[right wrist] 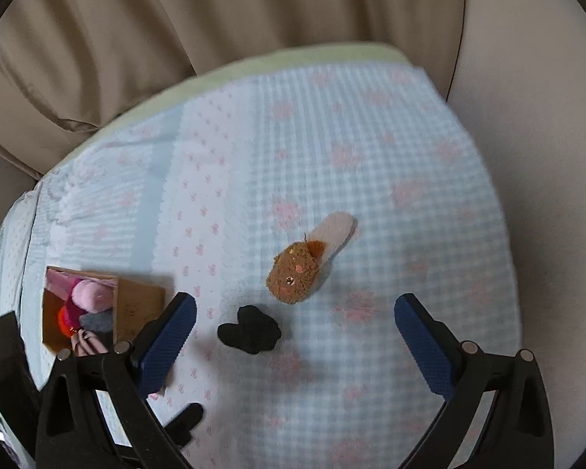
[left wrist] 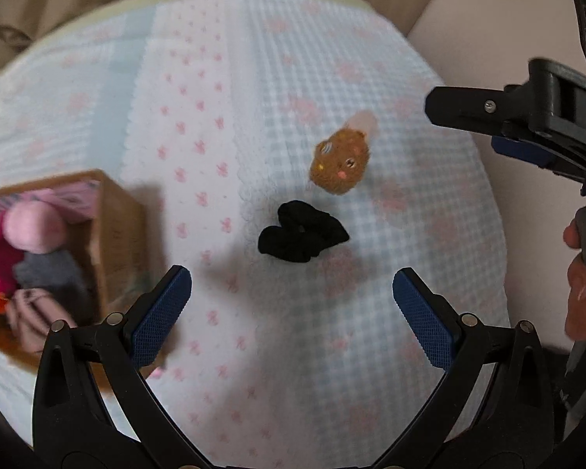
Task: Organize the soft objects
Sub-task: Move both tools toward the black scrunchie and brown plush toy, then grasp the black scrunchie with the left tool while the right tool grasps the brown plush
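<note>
Right now both grippers hover over a bed (left wrist: 332, 58) covered in pale blue check with pink flowers. Left gripper (left wrist: 292, 308) has its jaws wide apart and empty; right gripper (right wrist: 295, 336) likewise, jaws spread with nothing between them. At centre frame in both views lie 2 soft things: a black scrunchie (left wrist: 302, 236) and, just above it, a brown plush slipper (left wrist: 340, 164), close but apart. At lower left sits a cardboard box (left wrist: 117, 226) already holding pink, grey and red soft items (left wrist: 35, 226).
</note>
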`<state>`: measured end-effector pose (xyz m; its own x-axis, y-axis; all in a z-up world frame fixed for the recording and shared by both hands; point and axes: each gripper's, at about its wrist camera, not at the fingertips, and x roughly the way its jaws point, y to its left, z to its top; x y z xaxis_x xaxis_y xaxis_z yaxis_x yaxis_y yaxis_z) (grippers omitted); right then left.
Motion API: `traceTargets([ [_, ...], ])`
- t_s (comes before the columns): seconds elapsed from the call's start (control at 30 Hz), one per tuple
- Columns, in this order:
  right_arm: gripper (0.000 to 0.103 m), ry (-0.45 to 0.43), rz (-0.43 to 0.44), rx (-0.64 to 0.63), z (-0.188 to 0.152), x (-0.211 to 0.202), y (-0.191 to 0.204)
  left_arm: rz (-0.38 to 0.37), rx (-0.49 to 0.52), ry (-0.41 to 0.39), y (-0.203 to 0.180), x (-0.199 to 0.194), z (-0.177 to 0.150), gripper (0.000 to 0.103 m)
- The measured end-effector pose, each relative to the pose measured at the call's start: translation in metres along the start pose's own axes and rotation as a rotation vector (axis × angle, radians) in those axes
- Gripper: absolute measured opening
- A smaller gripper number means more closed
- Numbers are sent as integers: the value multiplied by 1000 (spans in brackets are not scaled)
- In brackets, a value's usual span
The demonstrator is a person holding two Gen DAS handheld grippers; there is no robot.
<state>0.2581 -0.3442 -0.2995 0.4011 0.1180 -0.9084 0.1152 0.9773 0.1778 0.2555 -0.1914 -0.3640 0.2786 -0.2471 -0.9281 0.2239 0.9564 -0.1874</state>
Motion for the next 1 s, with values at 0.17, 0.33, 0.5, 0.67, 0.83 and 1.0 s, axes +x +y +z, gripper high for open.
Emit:
traceTargets([
  [0.17,94,82,2,13,10,55,-3,-11,-22,51,4,51,9,102],
  [0.33,92,157,2,38,14,102,-9,1,-2,68,3,84,16,100],
  [0.5,84,199,18,67,15,132,-16,-25,1,88,1,111,21,93],
  [0.67,65,229,40,68,15,151,-15,-34,16,112,-4,127,16,71],
  [0.83,42,220,62,44,13,156,-11,-1,40,92,-3,125,12,38],
  [1.0,37,190,64,36,12,154,-8,-31,-8,90,13,121,15,24],
])
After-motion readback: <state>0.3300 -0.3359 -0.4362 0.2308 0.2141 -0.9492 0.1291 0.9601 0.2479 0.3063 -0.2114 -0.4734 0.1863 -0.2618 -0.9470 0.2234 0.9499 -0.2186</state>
